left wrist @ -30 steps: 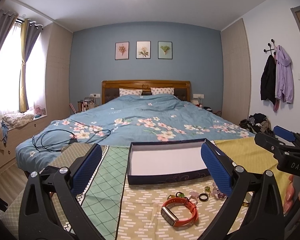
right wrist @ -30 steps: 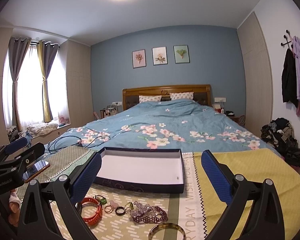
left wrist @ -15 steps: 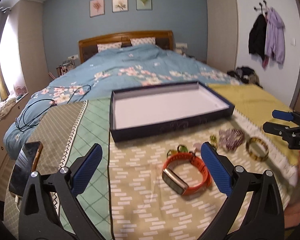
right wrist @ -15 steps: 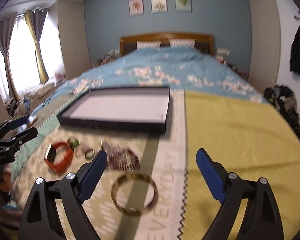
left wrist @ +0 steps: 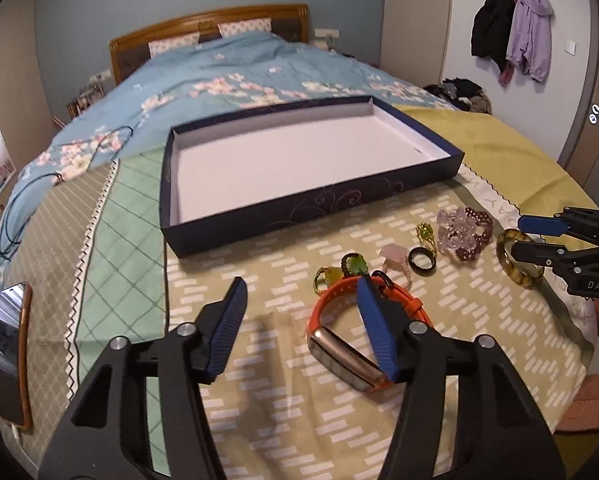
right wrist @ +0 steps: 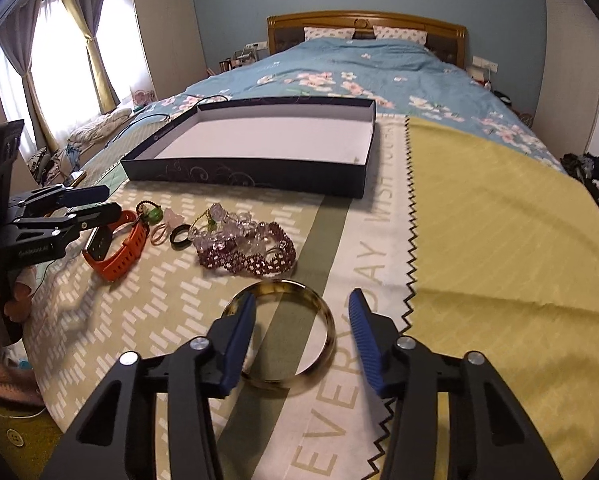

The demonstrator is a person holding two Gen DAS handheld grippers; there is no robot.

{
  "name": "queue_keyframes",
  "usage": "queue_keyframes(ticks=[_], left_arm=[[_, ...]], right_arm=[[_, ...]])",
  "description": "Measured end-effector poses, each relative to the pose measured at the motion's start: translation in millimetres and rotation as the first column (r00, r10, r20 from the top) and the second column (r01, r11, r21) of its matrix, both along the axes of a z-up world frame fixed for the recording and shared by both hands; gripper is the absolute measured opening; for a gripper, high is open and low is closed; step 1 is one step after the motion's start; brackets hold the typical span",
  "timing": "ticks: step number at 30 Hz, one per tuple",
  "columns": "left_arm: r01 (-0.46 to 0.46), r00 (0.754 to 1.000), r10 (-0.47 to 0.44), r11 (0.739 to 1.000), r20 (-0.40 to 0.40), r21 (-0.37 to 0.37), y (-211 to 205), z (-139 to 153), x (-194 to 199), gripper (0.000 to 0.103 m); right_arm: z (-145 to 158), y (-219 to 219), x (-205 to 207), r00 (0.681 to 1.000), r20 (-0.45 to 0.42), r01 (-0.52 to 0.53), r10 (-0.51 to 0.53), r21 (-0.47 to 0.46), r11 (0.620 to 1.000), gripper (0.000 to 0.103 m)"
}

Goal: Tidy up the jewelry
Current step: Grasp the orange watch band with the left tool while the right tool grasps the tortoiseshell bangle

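An orange smartwatch (left wrist: 331,305) lies on the patterned cloth. My left gripper (left wrist: 302,283) hovers just over it, jaws closing. Its right finger crosses the strap loop and the pads do not press on anything. A mottled amber bangle (right wrist: 328,330) lies flat under my right gripper (right wrist: 302,296), whose jaws are also closing. The ring sits between the fingers, untouched as far as I can see. A black ring (left wrist: 421,259), a green bead ring (left wrist: 355,264) and clear and purple bead bracelets (right wrist: 251,248) lie in a row. Behind them stands the dark blue box (left wrist: 311,208), white inside and empty.
A phone (left wrist: 9,352) lies at the cloth's left edge. A black cable (left wrist: 19,200) is coiled on the blue floral quilt. The yellow cloth (right wrist: 499,220) covers the right side of the bed. Coats (left wrist: 511,28) hang on the right wall. A person's hand (right wrist: 17,296) holds the left gripper.
Both grippers have tipped downward and sunk toward the cloth, from facing the room to hovering over the jewelry. Their jaws have narrowed from wide apart. No jewelry has moved.
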State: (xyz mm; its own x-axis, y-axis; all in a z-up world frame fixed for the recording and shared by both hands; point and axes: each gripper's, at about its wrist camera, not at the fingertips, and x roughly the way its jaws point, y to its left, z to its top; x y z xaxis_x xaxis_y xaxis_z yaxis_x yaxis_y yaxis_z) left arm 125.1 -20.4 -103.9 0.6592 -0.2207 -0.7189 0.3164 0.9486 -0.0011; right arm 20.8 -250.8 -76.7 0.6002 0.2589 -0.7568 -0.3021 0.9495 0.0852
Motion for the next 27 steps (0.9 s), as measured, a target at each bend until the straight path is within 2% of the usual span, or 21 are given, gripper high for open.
queue_keyframes(ticks=[4,5,8,11,13,14,15,16,23,26,27], left_arm=[[0.030,0.999,-0.030,0.999,-0.029,0.012,-4.5,-4.3,0.2,0.036],[0.035,0.999,-0.035,0.999,-0.041,0.012,-5.3,-5.6,-0.7,0.029],[0.037,0.997,-0.039,0.999,-0.067,-0.025,-5.1,-6.3,-6.0,0.022],[0.022,0.995,-0.026,0.999,-0.094,-0.047,-0.9,-4.4,-17.6,0.023],[0.030,0.993,-0.036,0.998,-0.108,-0.058,0.5,-3.4,-26.6,0.031],[0.038,0.992,-0.045,0.997,-0.118,-0.063,0.5,-3.5,-30.4,0.040],[0.052,0.990,-0.059,0.997,-0.124,-0.063,0.0,-2.8,-34.7,0.045],[0.063,0.990,-0.070,0.996,-0.123,-0.055,-0.7,-1.6,-37.2,0.047],[0.133,0.987,-0.131,0.991,-0.096,0.018,-4.4,3.1,-24.7,0.046],[0.198,0.975,-0.193,0.980,-0.113,0.034,-10.0,1.6,-15.0,0.037],[0.207,0.971,-0.202,0.978,-0.126,0.033,-10.9,-0.4,-12.0,0.031]], right_arm=[[-1.0,0.1,1.5,1.000,-0.012,-0.010,0.010,0.005,1.000,0.038],[-1.2,0.7,1.8,1.000,-0.013,-0.013,0.013,0.003,1.000,0.035],[-0.8,0.5,2.4,1.000,-0.016,-0.014,0.014,0.003,1.000,0.033],[-0.6,-0.3,3.6,1.000,-0.021,-0.015,0.015,0.006,1.000,0.033],[-0.6,-0.3,3.9,1.000,-0.023,-0.020,0.020,0.002,1.000,0.033],[-0.4,-0.1,4.2,0.999,-0.024,-0.023,0.023,-0.001,1.000,0.033],[-0.4,0.0,4.4,0.999,-0.025,-0.027,0.026,-0.004,1.000,0.033],[-0.1,-0.4,5.3,0.999,-0.029,-0.030,0.030,-0.005,1.000,0.033],[-0.4,2.2,7.9,0.998,-0.036,-0.056,0.055,-0.030,0.998,0.033],[-0.6,3.3,8.1,0.998,-0.034,-0.063,0.061,-0.050,0.997,0.027],[-0.6,3.3,8.6,0.997,-0.035,-0.063,0.061,-0.052,0.997,0.026]])
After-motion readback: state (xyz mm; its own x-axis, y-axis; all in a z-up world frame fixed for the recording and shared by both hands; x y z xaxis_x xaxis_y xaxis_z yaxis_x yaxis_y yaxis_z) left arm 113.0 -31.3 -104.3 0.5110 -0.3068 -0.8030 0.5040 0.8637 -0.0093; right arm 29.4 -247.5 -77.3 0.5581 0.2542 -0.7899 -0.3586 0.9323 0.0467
